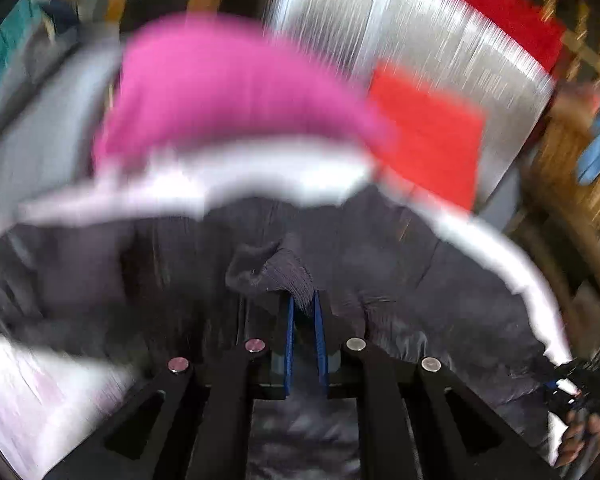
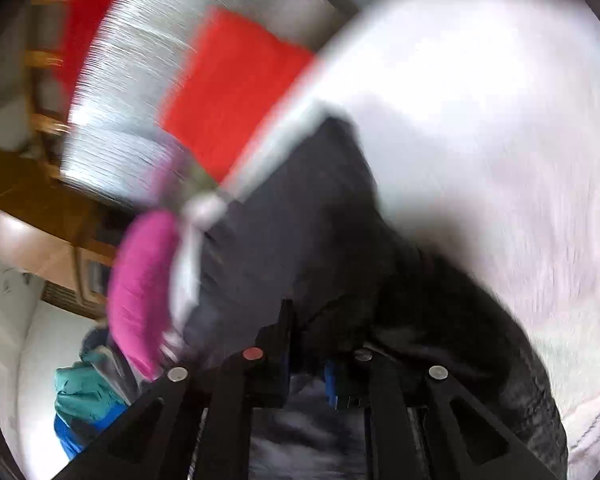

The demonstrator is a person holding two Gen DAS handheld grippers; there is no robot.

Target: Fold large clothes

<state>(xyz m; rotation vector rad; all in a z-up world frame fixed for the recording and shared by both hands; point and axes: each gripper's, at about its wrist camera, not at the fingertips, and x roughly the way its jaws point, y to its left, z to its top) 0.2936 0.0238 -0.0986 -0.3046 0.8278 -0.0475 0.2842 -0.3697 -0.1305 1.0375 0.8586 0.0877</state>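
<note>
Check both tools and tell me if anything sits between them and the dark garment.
Nothing visible does. The left tool is shut on a bunched fold of the dark garment, and the right tool has dark cloth between its fingers. Both views are blurred.

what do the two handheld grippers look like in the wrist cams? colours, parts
Both alike: the left gripper and the right gripper have black linkage bars with cut-out slots, joined by round silver pivot pins. The left's fingers are thin blue plates; blue also shows on the right. No cables or markings can be made out.
</note>
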